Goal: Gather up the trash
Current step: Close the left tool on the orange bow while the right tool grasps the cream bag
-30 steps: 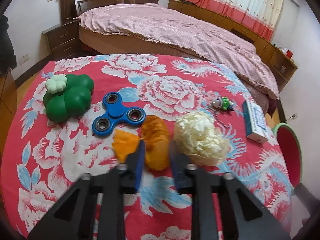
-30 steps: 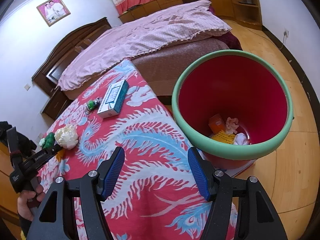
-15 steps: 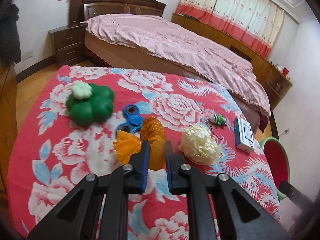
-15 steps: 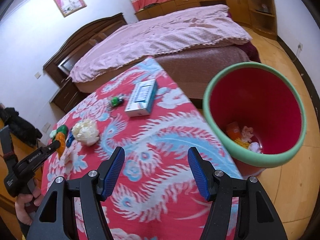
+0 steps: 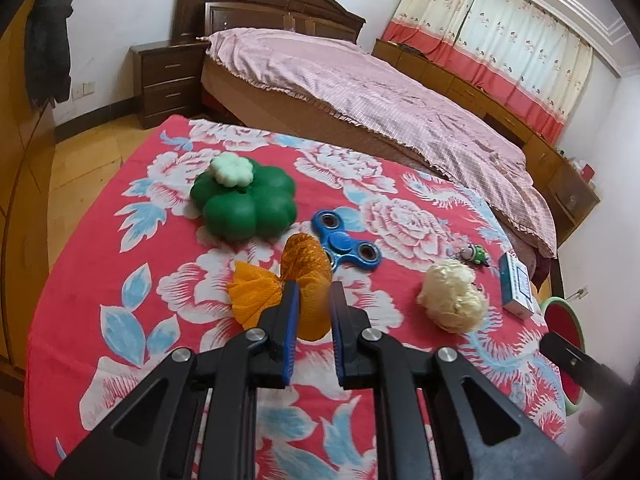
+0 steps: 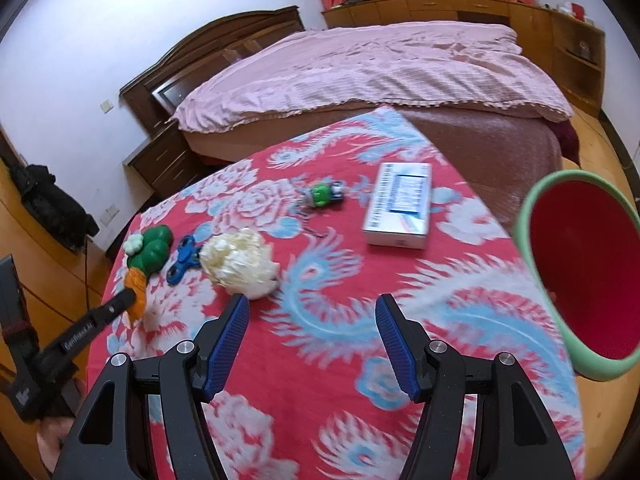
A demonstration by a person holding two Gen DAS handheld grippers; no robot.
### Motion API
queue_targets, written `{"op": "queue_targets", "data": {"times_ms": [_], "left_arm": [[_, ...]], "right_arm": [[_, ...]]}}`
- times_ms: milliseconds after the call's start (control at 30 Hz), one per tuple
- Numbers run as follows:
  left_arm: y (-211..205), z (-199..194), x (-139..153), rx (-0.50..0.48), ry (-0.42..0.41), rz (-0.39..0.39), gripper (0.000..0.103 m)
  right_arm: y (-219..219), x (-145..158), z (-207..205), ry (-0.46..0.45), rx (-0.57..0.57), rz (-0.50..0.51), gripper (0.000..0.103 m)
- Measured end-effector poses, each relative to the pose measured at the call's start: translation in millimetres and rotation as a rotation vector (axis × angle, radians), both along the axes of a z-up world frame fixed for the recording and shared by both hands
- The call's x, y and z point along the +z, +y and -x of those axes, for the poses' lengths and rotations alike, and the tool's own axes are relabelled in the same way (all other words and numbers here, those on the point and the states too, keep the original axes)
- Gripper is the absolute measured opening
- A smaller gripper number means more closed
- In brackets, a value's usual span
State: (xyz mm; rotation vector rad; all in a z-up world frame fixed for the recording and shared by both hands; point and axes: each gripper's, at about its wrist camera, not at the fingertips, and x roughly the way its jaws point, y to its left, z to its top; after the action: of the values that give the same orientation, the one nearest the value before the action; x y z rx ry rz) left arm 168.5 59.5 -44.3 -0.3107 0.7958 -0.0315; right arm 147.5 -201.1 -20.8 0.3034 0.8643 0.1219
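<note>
My left gripper (image 5: 313,300) is shut on a crumpled orange paper (image 5: 304,264) over the red flowered tablecloth (image 5: 120,280). The right wrist view shows that gripper (image 6: 128,300) from the side, with the orange paper (image 6: 136,280) at its tip. A crumpled white paper ball (image 5: 452,300) lies on the cloth to its right. My right gripper (image 6: 312,312) hangs open with nothing between its fingers, just right of and nearer than the white ball (image 6: 238,264). The bin (image 6: 524,216), green outside and red inside, stands past the table's right edge.
A green clover-shaped toy (image 5: 244,204), a blue fidget spinner (image 5: 344,244), a small green keychain figure (image 5: 474,254) and a white and blue box (image 5: 518,290) lie on the cloth. A bed with a pink cover (image 5: 360,92) stands behind the table.
The left jaws closed onto the orange paper and the gripper drew back with it. The right gripper swung left, away from the bin and towards the white ball.
</note>
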Motion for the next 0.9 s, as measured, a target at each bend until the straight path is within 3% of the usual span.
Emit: {"op": "queue_targets", "data": {"times_ms": [367,667,700,800,900], "left_arm": [[10,2,-15,-0.056,0.009,0.097,0.014],[22,5,-20,-0.062,-0.012,0.155,0.014],[23,5,-20,-0.064,-0.012,0.163,0.014],[24,5,-20,-0.07,-0.017,0.169,0.014],[23,5,-20,-0.078,-0.019,0.172,0.014]], "right_arm": [[57,-23,-42,0.046,0.058,0.034,0.067],[72,-41,-56,0.057,-0.004,0.09,0.067],[73,-41,-57,0.055,-0.006,0.091,0.065],[73,-43,-59,0.046,-0.024,0.099,0.041],[73,-43,-57,0.042,-0.026,0.097,0.036]]}}
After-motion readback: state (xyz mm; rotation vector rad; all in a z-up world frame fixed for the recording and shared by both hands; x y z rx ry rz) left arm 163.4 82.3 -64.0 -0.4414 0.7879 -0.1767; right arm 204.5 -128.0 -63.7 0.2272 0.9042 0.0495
